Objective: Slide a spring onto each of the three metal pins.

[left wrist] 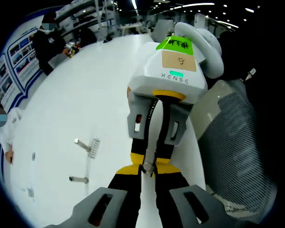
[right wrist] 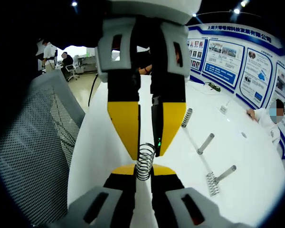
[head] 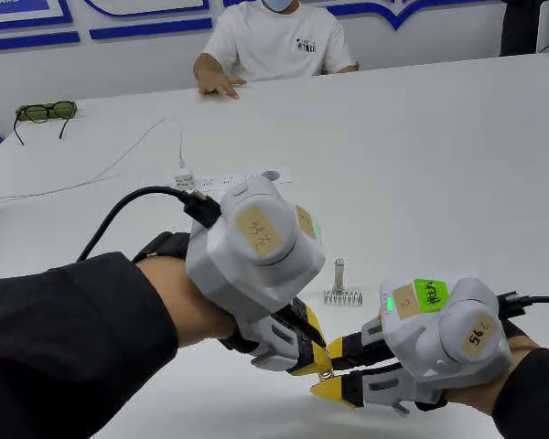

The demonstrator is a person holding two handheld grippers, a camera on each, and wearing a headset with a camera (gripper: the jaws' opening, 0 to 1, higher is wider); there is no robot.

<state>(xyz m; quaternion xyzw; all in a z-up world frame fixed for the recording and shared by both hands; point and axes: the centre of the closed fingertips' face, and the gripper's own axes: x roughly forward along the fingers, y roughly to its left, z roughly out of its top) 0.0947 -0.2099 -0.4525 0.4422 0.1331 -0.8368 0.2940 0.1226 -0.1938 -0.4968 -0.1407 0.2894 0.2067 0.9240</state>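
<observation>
Left hand-held gripper [left wrist: 147, 168]: jaws clamped on 1 pin [right wrist: 156, 123] | right hand-held gripper [right wrist: 143, 172]: jaws nearly closed, pinching 1 spring [right wrist: 145, 161] just beside that pin's end | tips meet low over the bench [head: 421, 165] | fitted pin [head: 340, 285] lying at 12 o'clock beyond them | bare pin [right wrist: 205, 143] and loose spring [right wrist: 186, 117] near it.

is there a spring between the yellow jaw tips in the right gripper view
Yes, a coil spring sits right between those tips.
</observation>
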